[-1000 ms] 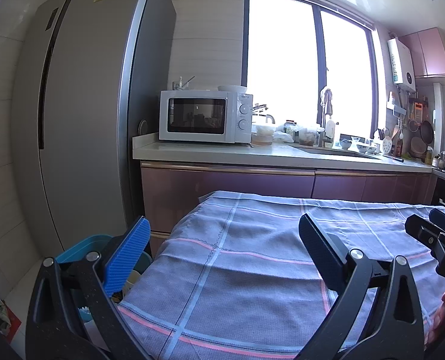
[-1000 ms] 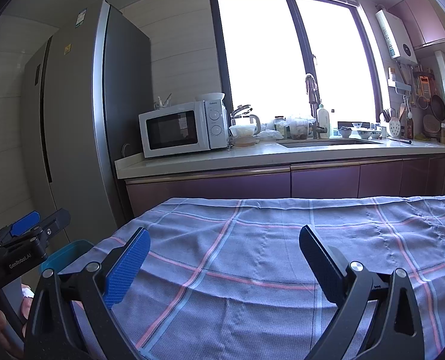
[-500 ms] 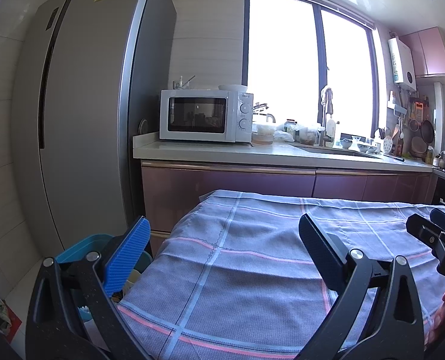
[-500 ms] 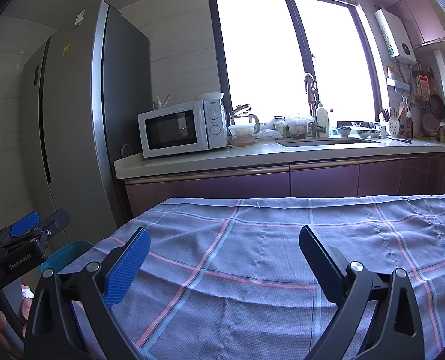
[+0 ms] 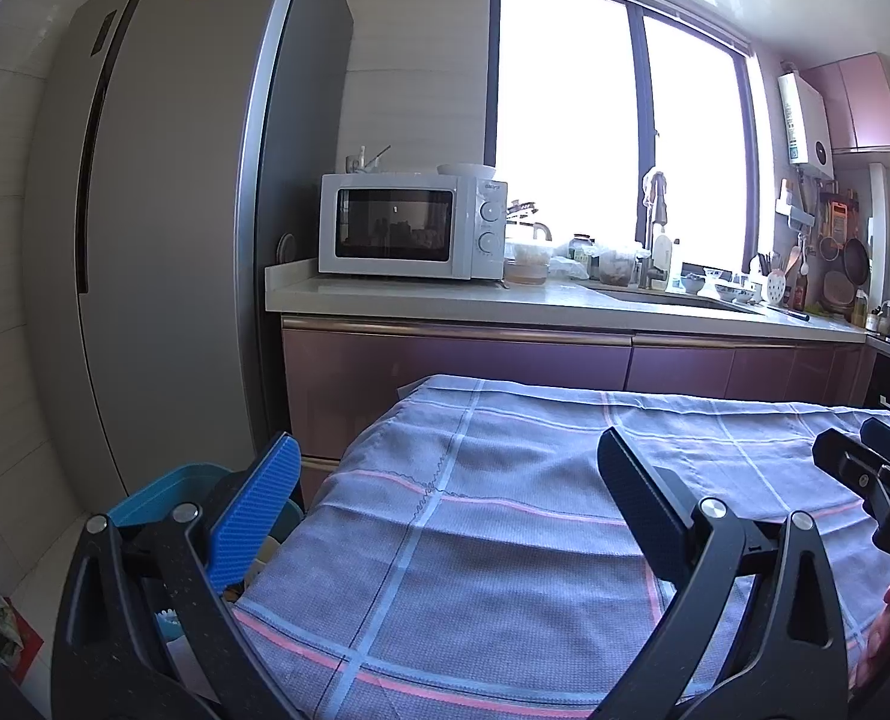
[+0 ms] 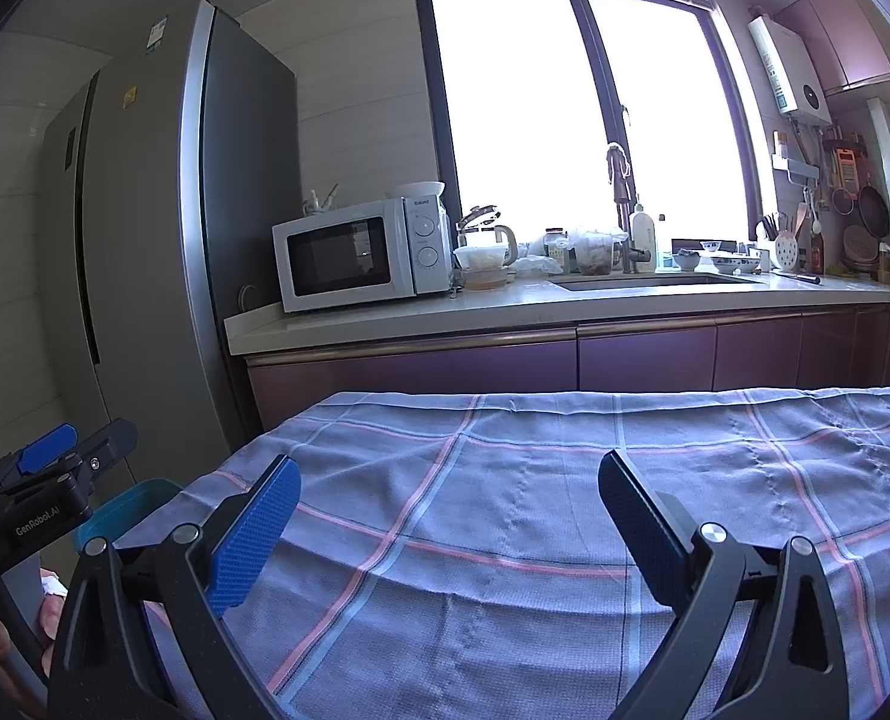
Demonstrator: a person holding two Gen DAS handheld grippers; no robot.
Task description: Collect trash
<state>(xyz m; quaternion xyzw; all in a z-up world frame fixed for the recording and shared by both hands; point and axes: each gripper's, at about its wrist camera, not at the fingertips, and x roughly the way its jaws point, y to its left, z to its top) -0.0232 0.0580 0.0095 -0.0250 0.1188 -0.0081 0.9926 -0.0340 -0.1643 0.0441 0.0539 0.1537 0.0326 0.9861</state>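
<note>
Both grippers, left [image 5: 445, 498] and right [image 6: 448, 507], hang spread and empty above the checked cloth [image 6: 565, 480]. The teal bin [image 5: 162, 495] stands upright at the cloth's left edge; pale scraps inside, unclear.

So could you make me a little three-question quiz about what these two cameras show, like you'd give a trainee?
1. True or false: both the left gripper and the right gripper are open and hold nothing.
2. Multiple choice: where does the teal bin sit relative to the plaid tablecloth?
A. on top of it
B. on the floor off its left end, near the fridge
C. on the counter by the microwave
3. Fill in: the cloth surface in front of the grippers shows no ____ to pick up.

Key: 1 true; 2 B; 3 trash
</note>
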